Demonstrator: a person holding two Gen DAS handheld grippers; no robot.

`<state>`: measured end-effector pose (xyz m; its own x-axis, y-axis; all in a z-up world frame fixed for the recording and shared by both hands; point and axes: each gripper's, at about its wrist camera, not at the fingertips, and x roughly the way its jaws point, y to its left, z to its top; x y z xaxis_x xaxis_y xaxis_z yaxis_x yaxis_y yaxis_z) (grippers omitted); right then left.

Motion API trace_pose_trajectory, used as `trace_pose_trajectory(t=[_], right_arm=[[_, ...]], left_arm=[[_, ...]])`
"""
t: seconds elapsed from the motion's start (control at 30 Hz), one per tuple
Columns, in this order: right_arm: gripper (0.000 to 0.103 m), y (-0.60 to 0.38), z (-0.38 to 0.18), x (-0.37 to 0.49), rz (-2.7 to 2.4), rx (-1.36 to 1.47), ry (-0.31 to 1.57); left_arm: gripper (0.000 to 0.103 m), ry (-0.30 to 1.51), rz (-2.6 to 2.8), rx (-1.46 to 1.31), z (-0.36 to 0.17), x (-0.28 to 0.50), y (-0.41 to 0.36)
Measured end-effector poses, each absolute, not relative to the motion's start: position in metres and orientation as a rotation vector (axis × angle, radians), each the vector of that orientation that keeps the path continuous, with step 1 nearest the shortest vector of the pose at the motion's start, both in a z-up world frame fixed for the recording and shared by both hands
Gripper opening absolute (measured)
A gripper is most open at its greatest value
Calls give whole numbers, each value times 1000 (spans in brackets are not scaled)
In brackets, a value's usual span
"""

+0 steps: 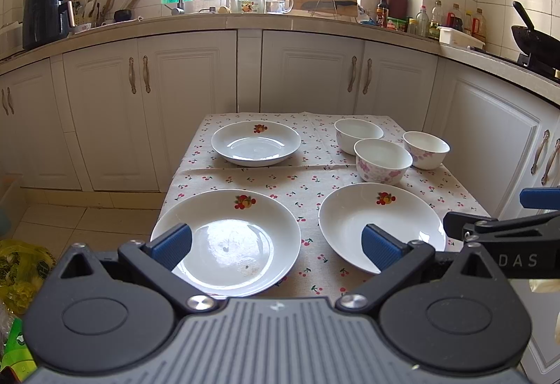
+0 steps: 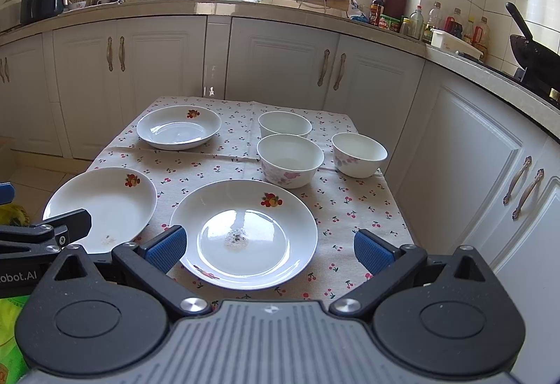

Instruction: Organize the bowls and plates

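Observation:
Three white plates with fruit prints lie on the cherry-print tablecloth point(image 1: 315, 181): near left point(image 1: 231, 240), near right point(image 1: 371, 219), far left point(image 1: 255, 142). Three white bowls stand at the far right: a plain one point(image 1: 357, 134) and two with pink flowers point(image 1: 383, 160) point(image 1: 425, 149). My left gripper point(image 1: 276, 246) is open and empty, above the table's near edge between the two near plates. My right gripper point(image 2: 269, 249) is open and empty, over the near right plate point(image 2: 245, 233). The near left plate point(image 2: 105, 205), the far plate point(image 2: 178, 127) and the bowls point(image 2: 290, 163) also show in the right wrist view.
White cabinets point(image 1: 175, 97) close in behind the table and on the right. The counter point(image 1: 245, 22) holds a sink tap, jars, bottles, a cutting board and a black wok point(image 1: 535, 41). A yellow bag point(image 1: 21, 265) lies on the floor at the left.

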<state>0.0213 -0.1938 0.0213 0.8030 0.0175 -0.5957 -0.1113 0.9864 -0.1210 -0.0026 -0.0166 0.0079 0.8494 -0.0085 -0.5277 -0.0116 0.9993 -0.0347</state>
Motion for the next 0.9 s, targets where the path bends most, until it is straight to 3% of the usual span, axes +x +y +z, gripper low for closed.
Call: trace_pose_trajectory(t=[0.9], right_arm=[[103,-196,21,19,60,-161,629]], left_arm=[[102,555,-6,-36,4,-1,-14]])
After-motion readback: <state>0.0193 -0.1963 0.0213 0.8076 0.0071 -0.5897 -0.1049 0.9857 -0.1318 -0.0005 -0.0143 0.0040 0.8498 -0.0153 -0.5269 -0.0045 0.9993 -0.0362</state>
